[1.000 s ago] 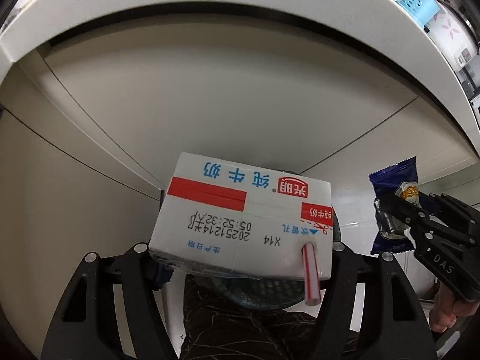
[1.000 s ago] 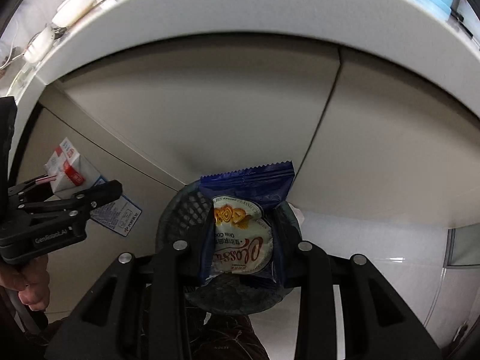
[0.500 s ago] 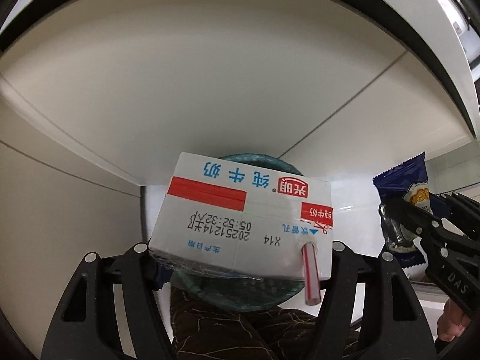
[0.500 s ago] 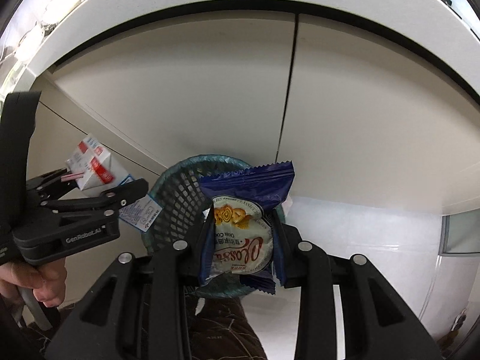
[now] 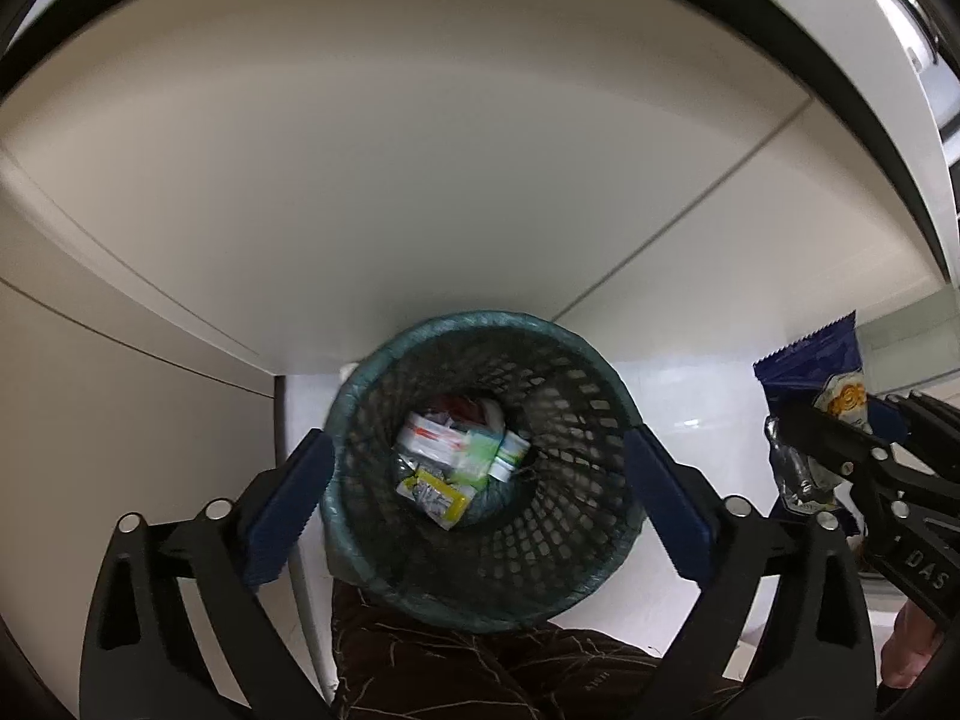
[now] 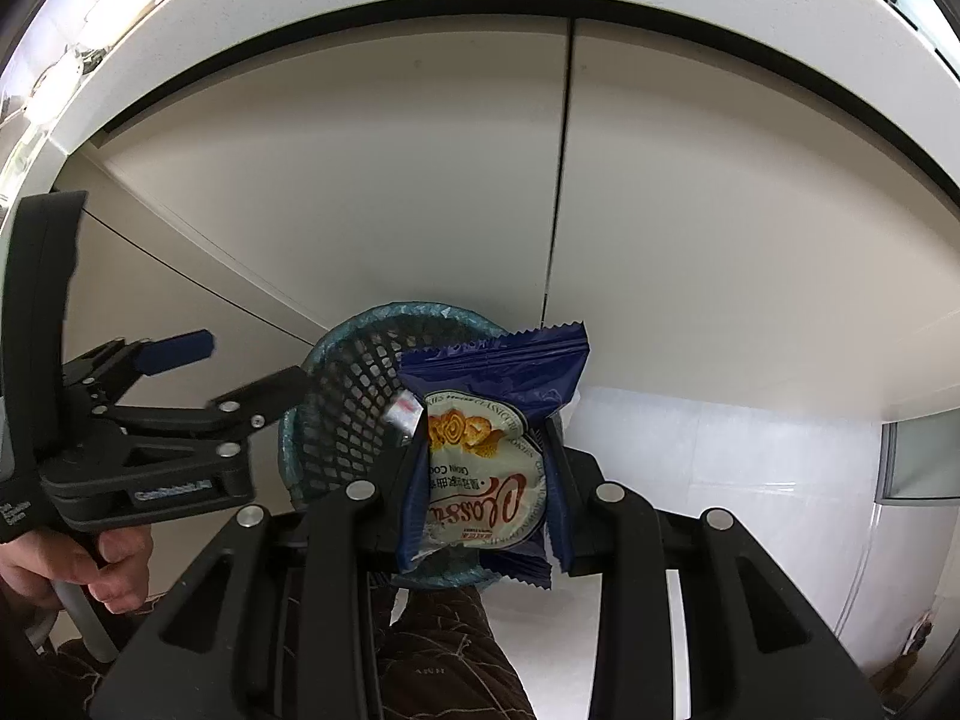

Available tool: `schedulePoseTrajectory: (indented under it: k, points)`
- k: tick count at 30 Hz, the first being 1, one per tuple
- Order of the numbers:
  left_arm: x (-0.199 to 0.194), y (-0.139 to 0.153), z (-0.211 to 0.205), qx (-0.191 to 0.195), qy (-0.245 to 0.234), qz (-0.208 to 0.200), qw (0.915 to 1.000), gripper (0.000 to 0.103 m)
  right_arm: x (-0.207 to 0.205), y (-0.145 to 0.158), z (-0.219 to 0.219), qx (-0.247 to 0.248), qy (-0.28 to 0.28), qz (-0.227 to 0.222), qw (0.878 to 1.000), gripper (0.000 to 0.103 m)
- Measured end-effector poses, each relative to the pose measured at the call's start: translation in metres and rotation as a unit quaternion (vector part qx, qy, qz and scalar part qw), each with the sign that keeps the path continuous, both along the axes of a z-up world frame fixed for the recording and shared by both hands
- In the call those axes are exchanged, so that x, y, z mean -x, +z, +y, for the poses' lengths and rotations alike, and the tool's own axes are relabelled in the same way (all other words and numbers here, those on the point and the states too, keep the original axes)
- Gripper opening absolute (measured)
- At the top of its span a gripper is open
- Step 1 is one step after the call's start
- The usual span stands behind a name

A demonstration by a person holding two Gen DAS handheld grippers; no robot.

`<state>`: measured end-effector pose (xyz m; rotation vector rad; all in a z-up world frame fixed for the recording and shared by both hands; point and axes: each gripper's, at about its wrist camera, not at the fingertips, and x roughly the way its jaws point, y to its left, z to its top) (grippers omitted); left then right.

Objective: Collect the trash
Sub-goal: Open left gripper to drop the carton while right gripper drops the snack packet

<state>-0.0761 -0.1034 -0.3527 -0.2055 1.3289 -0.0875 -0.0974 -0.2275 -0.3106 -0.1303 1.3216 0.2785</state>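
Observation:
A dark mesh trash basket (image 5: 576, 540) with a teal liner stands on the floor against the cabinets. My left gripper (image 5: 477, 498) is open and empty right above its mouth. The white milk carton (image 5: 438, 441) lies at the bottom among other wrappers. My right gripper (image 6: 489, 480) is shut on a blue cookie packet (image 6: 486, 462) and holds it over the basket's (image 6: 348, 408) right rim. That packet (image 5: 822, 396) also shows at the right of the left wrist view. The left gripper (image 6: 222, 372) shows open at the left of the right wrist view.
Beige cabinet doors (image 5: 420, 180) under a white countertop edge (image 6: 420, 6) stand behind the basket. White floor tiles (image 6: 720, 468) lie to the right. A brown patterned surface (image 5: 510, 672) sits below the basket.
My left gripper opened and the milk carton dropped into the basket. Both grippers tilted down over the basket. The right gripper still holds the packet.

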Motion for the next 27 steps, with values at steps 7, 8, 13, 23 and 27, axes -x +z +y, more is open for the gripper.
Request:
schedulePoseTrajectory:
  k: [7, 8, 13, 23, 27]
  points:
    - [0.013, 0.008, 0.023, 0.007, 0.042, -0.003, 0.9991, 0.097, -0.002, -0.021, 0.028, 0.007, 0.038, 0.014, 0.999, 0.031]
    - [0.015, 0.008, 0.023, 0.006, 0.043, -0.003, 0.9990, 0.097, -0.003, -0.025, 0.031, 0.008, 0.042, 0.018, 0.999, 0.031]
    - [0.024, 0.012, 0.039, -0.002, 0.059, 0.003, 0.9982, 0.097, -0.005, -0.045, 0.051, 0.012, 0.061, 0.036, 0.997, 0.031]
    - [0.031, 0.006, 0.060, -0.011, 0.053, 0.024, 0.9982, 0.097, -0.011, -0.070, 0.066, 0.007, 0.052, 0.049, 0.997, 0.040]
    - [0.030, 0.001, 0.064, -0.015, 0.049, 0.033, 0.9981, 0.097, -0.010, -0.074, 0.068, 0.007, 0.045, 0.055, 0.997, 0.046]
